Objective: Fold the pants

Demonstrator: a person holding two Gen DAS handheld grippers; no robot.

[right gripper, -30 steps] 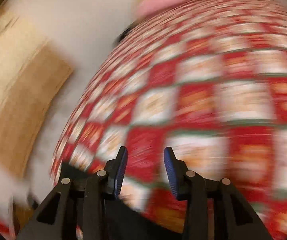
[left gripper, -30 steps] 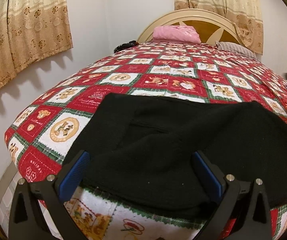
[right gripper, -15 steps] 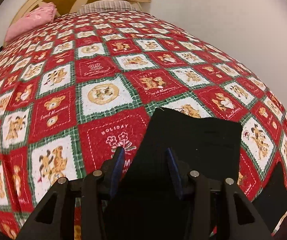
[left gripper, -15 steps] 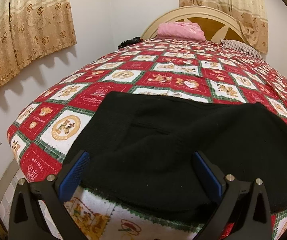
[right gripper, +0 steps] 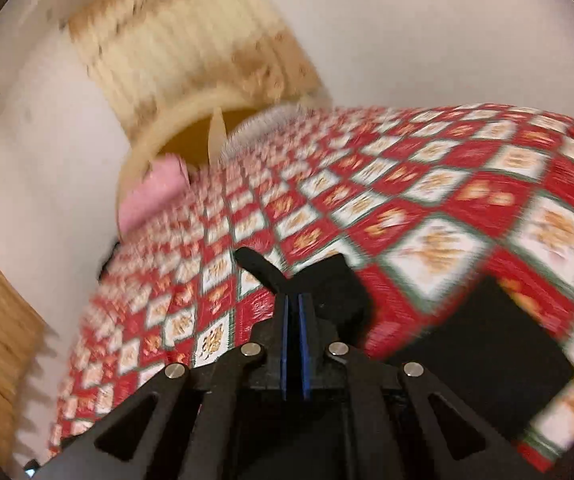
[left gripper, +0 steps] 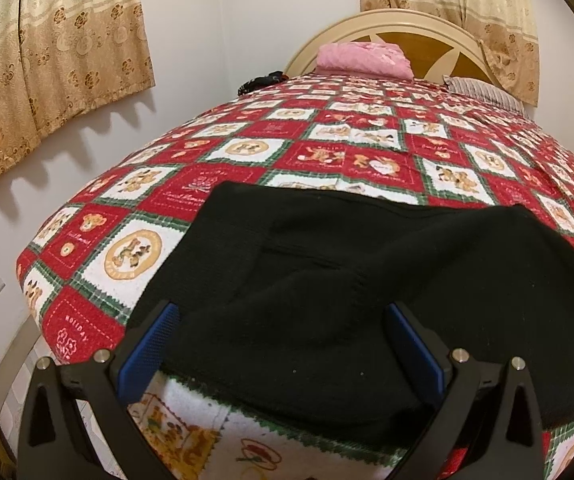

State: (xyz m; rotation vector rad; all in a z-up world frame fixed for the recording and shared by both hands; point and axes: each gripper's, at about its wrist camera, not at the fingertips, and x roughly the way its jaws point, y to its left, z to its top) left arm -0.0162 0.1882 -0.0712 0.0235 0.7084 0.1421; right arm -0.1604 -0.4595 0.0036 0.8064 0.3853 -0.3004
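Here our right gripper [right gripper: 294,308] pinches a fold of the black knit pants [left gripper: 367,292], which fill the lower centre of the red patchwork quilt [left gripper: 327,152]; our left gripper [left gripper: 283,344] gapes wide over them. That thin pinch could slip mid-swing.

Left gripper [left gripper: 283,344] and right gripper [right gripper: 293,316]: black angular frames, triangular cutouts, silver screws, ribbed blue pads [left gripper: 147,350].
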